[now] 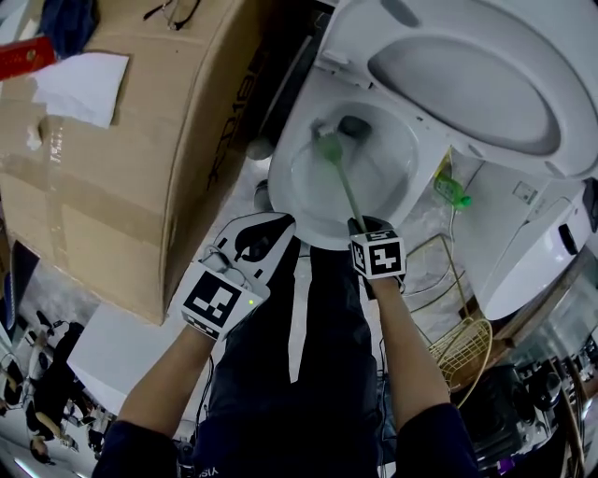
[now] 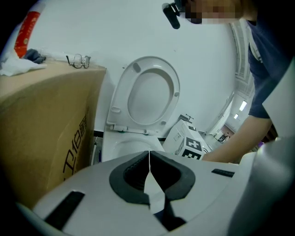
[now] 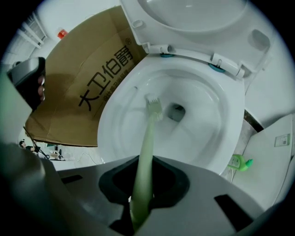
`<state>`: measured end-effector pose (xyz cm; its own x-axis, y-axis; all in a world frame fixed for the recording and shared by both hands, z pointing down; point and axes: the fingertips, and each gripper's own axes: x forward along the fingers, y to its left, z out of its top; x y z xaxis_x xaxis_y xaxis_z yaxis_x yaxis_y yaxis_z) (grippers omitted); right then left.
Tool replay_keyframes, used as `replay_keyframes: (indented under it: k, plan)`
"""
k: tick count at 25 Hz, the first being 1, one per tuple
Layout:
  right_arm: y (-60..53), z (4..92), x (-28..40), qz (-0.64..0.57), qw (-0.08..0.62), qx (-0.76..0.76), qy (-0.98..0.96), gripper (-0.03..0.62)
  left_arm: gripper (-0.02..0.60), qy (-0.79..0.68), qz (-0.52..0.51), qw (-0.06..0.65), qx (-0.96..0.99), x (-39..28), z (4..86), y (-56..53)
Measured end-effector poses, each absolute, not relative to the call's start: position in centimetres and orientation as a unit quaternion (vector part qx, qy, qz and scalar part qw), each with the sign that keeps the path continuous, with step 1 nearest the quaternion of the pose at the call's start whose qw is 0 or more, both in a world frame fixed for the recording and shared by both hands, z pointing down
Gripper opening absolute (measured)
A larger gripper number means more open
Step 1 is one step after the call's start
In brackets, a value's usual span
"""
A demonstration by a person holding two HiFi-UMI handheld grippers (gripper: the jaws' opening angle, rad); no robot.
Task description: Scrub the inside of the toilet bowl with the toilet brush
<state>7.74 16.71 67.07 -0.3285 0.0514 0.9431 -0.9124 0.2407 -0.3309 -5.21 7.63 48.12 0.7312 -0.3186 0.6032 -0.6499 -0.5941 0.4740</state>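
Dark trousers (image 1: 280,373) and two forearms fill the near edge, and just beyond them sit both claws. Right claw (image 1: 360,227) (image 3: 142,186) is clamped on the pale green handle of the toilet brush (image 1: 344,185) (image 3: 148,133), right at the near rim of the toilet bowl (image 1: 280,182) (image 3: 207,129). Handle runs long and straight from that grip, away and slightly left, sloping down into the bowl. Bristle head points at the far side and sits against the white inner wall, just left of the dark drain opening (image 1: 355,125) (image 3: 177,111).

Left claw (image 1: 257,238) (image 2: 149,168) hangs to the left, outside the bowl and near its rim. Its jaws are pressed together with nothing between them.

Seat and lid (image 1: 486,84) (image 2: 148,92) stand raised at the far side. A big cardboard box (image 1: 121,177) (image 2: 41,129) (image 3: 87,83) crowds the bowl's left flank. On top of it lie spectacles (image 1: 173,11) (image 2: 79,60) and a white cloth (image 1: 82,86). Right of the bowl there is a small green object (image 1: 453,191) (image 3: 242,162) on the floor, and nearer, a wire basket (image 1: 462,347).
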Motion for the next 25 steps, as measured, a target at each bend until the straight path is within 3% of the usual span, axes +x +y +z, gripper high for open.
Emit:
replay_keyframes:
  k: [12, 25]
  plan:
    - [12.6, 66.4, 12.2, 0.502, 0.449, 0.391, -0.627, 0.049, 0.032, -0.274, 0.237, 0.342, 0.867, -3.9, 47.2, 7.4]
    - [16.4, 64.5, 18.1, 0.532, 0.435, 0.436, -0.581, 0.049, 0.032, -0.253, 0.239, 0.324, 0.88, -0.8, 44.6, 6.7]
